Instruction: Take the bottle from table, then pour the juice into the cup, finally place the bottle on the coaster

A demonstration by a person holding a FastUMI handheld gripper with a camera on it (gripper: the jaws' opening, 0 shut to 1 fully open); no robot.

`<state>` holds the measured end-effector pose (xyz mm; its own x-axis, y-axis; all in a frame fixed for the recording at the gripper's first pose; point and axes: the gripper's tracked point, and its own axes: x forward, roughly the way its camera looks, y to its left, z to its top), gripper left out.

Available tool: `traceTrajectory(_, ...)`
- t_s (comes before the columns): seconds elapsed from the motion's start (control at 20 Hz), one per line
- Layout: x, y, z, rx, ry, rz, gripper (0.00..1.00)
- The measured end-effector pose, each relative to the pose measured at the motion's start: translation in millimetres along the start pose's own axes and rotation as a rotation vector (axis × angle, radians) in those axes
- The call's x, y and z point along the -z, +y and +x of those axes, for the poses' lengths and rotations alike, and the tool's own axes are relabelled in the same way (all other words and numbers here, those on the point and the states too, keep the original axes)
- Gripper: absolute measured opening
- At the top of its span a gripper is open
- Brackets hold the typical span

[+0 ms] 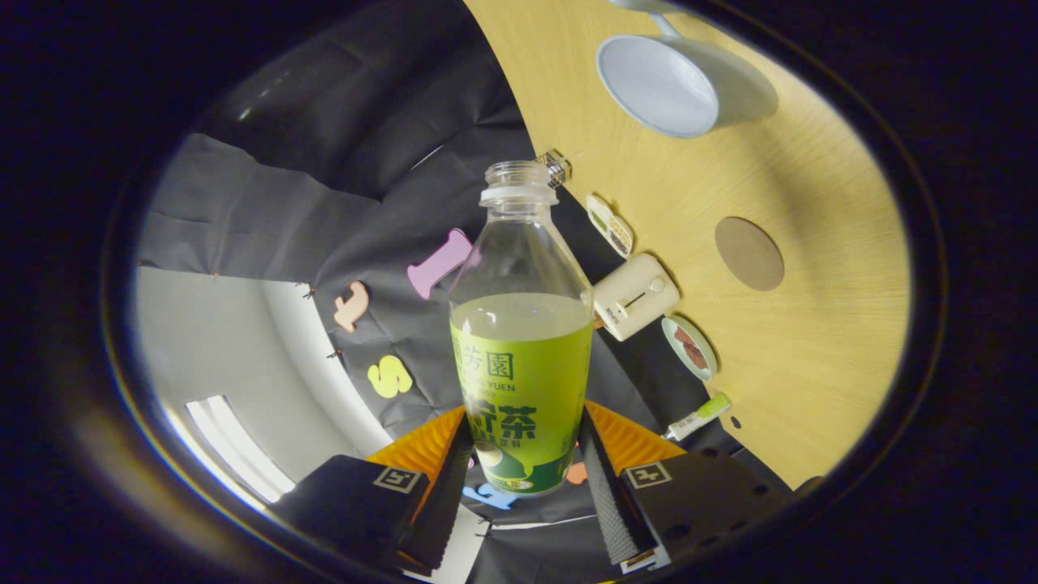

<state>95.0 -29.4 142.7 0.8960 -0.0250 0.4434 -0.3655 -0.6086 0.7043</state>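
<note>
Gripper [523,474] seemingly clamps uncapped bottle [521,341].

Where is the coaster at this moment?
In the gripper view, the round brown coaster lies flat on the wooden table, apart from the cup and beyond the bottle that the gripper holds between its jaws.

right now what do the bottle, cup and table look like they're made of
Bottle, held between the tongs: clear plastic by the look, see-through above the juice line, with a glossy printed green label. Cup: smooth, matte pale finish, ceramic or plastic, can't tell. Table: light wood or wood-look laminate, with fine grain lines.
</note>
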Motion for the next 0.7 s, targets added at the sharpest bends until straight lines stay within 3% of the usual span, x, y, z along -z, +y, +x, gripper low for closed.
traceTrajectory(0.3, 3, -9, 0, 0.051, 0.006, -0.104, 0.76)
traceTrajectory(0.7, -7, -22, -12, 0.153, 0.000, -0.359, 0.76)
